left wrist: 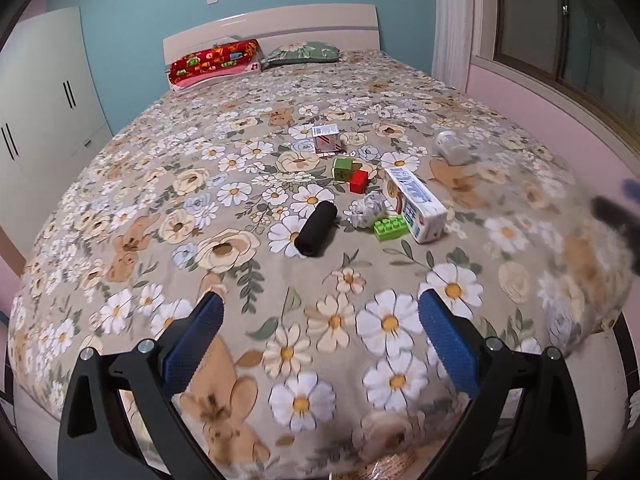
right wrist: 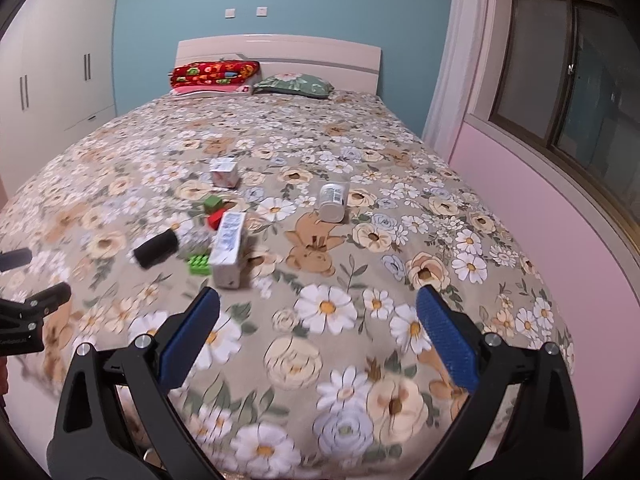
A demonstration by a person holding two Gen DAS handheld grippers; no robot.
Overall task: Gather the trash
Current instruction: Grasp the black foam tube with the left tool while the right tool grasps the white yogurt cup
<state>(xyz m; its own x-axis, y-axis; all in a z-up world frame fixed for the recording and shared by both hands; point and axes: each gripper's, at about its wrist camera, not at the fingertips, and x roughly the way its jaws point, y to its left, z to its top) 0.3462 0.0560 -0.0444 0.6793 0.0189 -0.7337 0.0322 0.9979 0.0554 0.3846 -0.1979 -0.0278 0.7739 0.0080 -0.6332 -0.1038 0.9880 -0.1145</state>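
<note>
A: Bed (left wrist: 168, 208) with a floral and bear-print cover fills both wrist views. What lies on it?

B: A small cluster sits near the middle. In the left view, a milk carton (left wrist: 416, 204) lies on its side, with a crumpled paper ball (left wrist: 368, 210) just left of it. A green brick (left wrist: 390, 229) touches the carton's near left edge. A black roll (left wrist: 316, 229) lies left of the ball. Farther back are a green cube (left wrist: 343, 169) and a red cube (left wrist: 358, 181), side by side. Beyond them stands a small box (left wrist: 327, 139) with red and white print. A clear plastic cup (left wrist: 452, 145) lies well right of the cluster, blurred.

A: Where are the grippers?

B: The left gripper (left wrist: 320, 322) hovers over the near part of the bed, its blue-padded jaws spread wide with nothing between them. The right gripper (right wrist: 318, 320) is the same: wide apart, empty, above the near cover. Neither touches any item.

A: What does the right view add?

B: It shows the cup (right wrist: 333, 200) more sharply, on its side with a label, right of the carton (right wrist: 229, 250). The roll (right wrist: 156, 249), brick (right wrist: 199, 263) and box (right wrist: 224, 172) appear blurred on the left. The left gripper's black frame shows at the left edge.

A: And the far end?

B: A red patterned pillow (left wrist: 216, 60) and a green floral pillow (left wrist: 304, 54) rest against a white headboard (left wrist: 272, 26). A white wardrobe (left wrist: 44, 92) stands at the left, and a window (left wrist: 568, 28) is on the right.
</note>
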